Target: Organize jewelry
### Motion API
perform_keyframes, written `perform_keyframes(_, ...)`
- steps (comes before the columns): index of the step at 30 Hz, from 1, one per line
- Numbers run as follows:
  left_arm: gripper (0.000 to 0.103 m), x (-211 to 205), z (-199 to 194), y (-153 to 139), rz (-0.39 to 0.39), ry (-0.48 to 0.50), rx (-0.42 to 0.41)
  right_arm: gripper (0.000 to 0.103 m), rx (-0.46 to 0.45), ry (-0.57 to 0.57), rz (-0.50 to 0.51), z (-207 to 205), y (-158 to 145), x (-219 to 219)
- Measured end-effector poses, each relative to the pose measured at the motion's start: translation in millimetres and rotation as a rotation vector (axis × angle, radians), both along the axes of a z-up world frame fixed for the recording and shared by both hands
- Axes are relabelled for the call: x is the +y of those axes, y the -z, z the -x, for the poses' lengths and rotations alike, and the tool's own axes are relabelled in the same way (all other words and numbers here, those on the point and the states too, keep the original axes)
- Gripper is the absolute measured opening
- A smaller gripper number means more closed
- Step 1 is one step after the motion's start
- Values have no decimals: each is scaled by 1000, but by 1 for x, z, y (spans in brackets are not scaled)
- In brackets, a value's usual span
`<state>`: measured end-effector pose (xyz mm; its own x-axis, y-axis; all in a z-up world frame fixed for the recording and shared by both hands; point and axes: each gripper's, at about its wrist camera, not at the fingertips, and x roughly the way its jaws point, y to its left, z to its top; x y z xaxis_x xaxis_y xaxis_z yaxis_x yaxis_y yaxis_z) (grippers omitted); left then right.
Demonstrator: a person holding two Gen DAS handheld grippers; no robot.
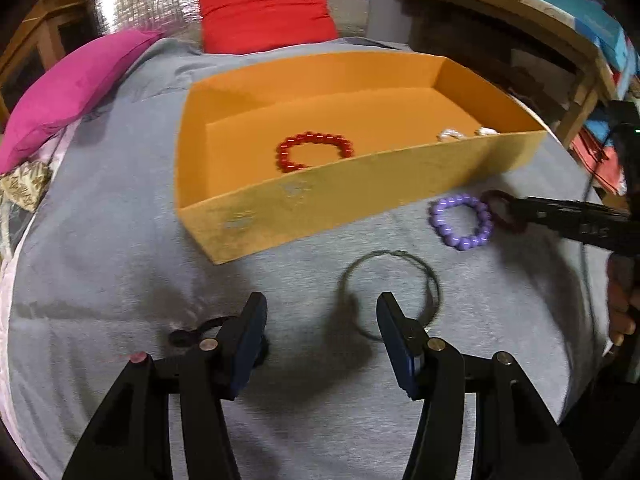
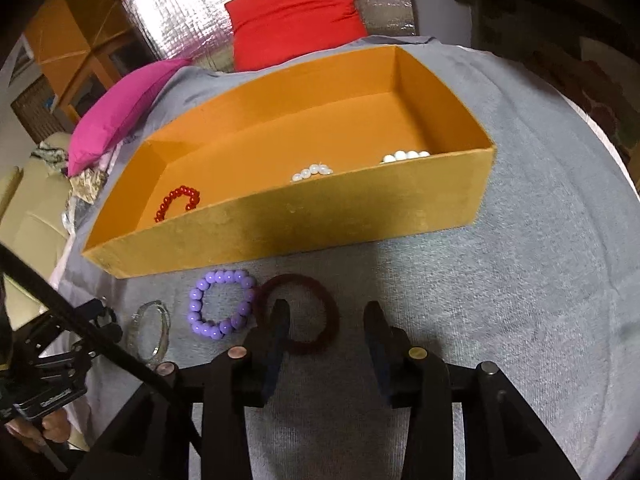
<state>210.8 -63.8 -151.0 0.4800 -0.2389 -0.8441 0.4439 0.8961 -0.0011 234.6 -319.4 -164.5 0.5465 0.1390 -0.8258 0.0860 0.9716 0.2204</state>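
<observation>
**Bracelets beside an open orange box on a grey cloth**

Spread over the whole work surface: a grey cloth [image 1: 120, 248], with a red cushion [image 1: 264, 8] and a magenta cushion [image 1: 68, 92] at its far edge.

Set on the cloth: an open orange box [image 2: 360, 216], long axis running left to right, open side up. Inside, near the left end, a red bead bracelet [image 1: 314, 152] lying flat, partly cut off by the front wall. Further right, two short rows of white beads [image 2: 312, 172]; the rest hidden behind that wall, so impossible to say whether one strand or two.

Lying flat in front of the box: a purple bead bracelet [image 2: 222, 308], touching or just beside a dark red bangle [image 2: 298, 314]. To the left, a thin wire-like bangle [image 1: 390, 294], blurred in both views.

Left gripper [image 1: 322, 312]: jaws spread and empty, right finger over the thin bangle's rim. Small black item [image 1: 184, 336] behind the left finger, too hidden to identify.

Right gripper [image 2: 326, 316]: jaws apart, pointing steeply down, left finger inside the dark red bangle's ring, right finger outside it; no pinch visible.
</observation>
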Motion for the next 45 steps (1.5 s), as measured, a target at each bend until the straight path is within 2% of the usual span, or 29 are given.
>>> perform_keyframes(2,59,-6,4,0,3,25,4,38,2,-12,59,-3,4,8)
perform_keyframes(5,64,-15,7,3,-4,51,5,22,-11,-34,175,-3,5,20)
perform_keyframes(6,64,-18,8,3,-3,60,10,12,-15,-35,186,-2,5,21)
perform_keyframes(9,66,-22,10,5,10,79,26,7,-15,-33,189,0,4,19)
perform_keyframes(13,67,-24,9,7,38,88,58,7,-19,-16,179,4,0,11)
perform_keyframes(19,68,-25,1,12,83,91,106,7,-13,19,108,9,-1,-12)
perform_keyframes(26,69,-33,-3,19,65,72,122,7,-2,20,81,9,0,-16)
perform_keyframes(30,70,-39,-6,22,51,67,105,7,-2,18,74,11,0,-16)
perform_keyframes(36,69,-36,-9,21,87,43,89,7,-9,19,63,12,-2,-19)
perform_keyframes(38,64,-34,-13,21,77,44,73,7,-13,21,59,13,-3,-19)
perform_keyframes(45,63,-28,-12,23,79,51,52,7,-34,2,27,14,-8,-13)
